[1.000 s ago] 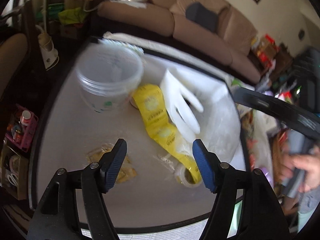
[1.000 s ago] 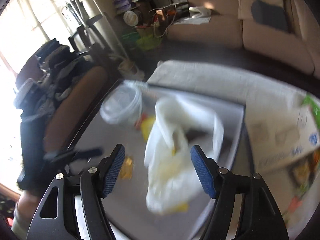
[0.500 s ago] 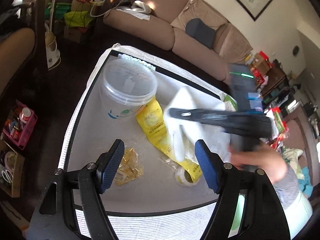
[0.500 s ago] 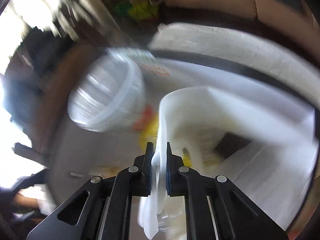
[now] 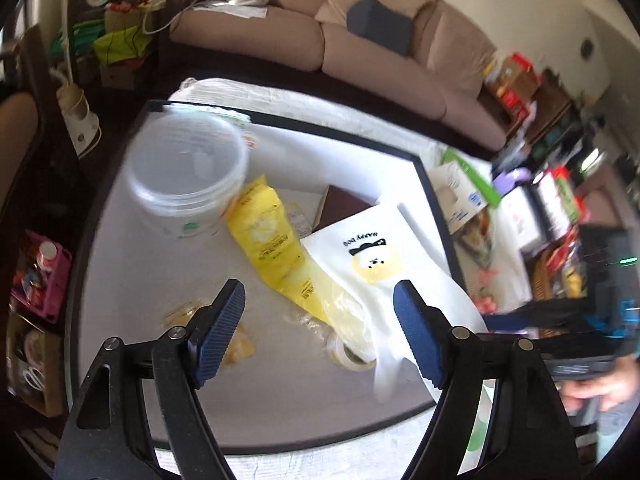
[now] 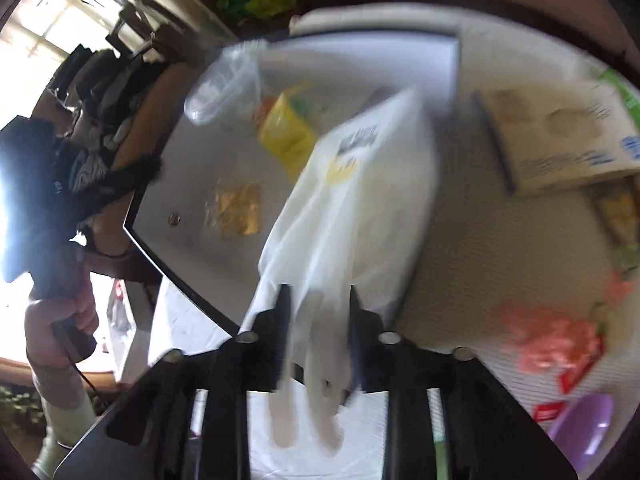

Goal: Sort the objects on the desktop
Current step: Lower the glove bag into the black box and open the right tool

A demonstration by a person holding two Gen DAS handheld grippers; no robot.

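Right gripper (image 6: 318, 300) jaws now dragging white bag (image 6: 360, 184) flat, left gripper (image 5: 320, 316) spread, empty.

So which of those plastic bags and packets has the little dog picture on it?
The white bag, printed with a cartoon dog and "HAPPY DOG". The yellow packet beside it shows only text, and the small crinkly packet has no picture visible.

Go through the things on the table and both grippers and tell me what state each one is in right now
left gripper: open, holding nothing
right gripper: shut on white bag's handles
white bag: pulled flat, printed side up
plastic tub: upright, lid off
yellow packet: lying flat, partly under the bag
tape roll: lying flat
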